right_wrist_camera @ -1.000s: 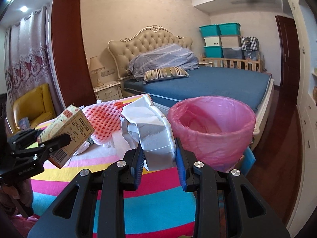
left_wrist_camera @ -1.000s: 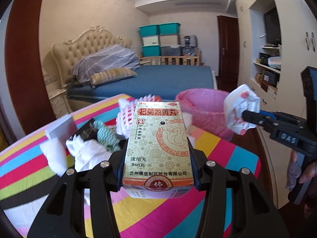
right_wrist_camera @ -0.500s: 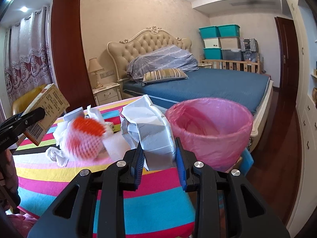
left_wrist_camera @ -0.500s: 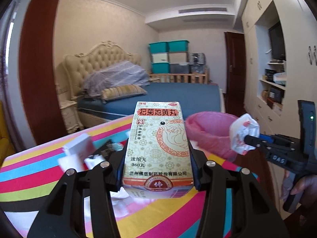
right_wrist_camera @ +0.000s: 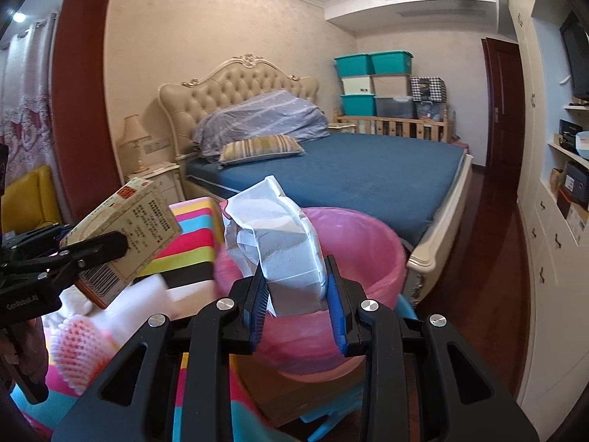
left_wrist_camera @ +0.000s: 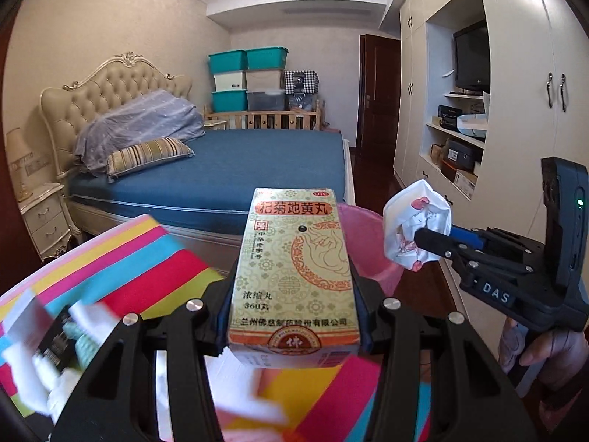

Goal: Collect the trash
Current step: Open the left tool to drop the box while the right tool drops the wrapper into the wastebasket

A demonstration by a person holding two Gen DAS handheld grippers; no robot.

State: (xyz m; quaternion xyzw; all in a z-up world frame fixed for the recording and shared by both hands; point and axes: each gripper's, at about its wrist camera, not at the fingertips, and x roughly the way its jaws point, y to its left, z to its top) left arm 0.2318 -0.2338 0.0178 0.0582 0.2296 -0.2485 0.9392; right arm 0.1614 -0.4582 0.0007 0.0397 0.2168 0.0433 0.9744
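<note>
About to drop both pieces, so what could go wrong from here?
1. The medicine box in the left tool looks short of the pink-lined bin; released now, it may land on the striped table.
2. The crumpled white wrapper in the right tool is light and could catch on the bin rim.

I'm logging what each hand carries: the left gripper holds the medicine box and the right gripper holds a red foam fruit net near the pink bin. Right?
Not quite. The right gripper holds crumpled white paper, as the right wrist view shows; the rest stands.
</note>
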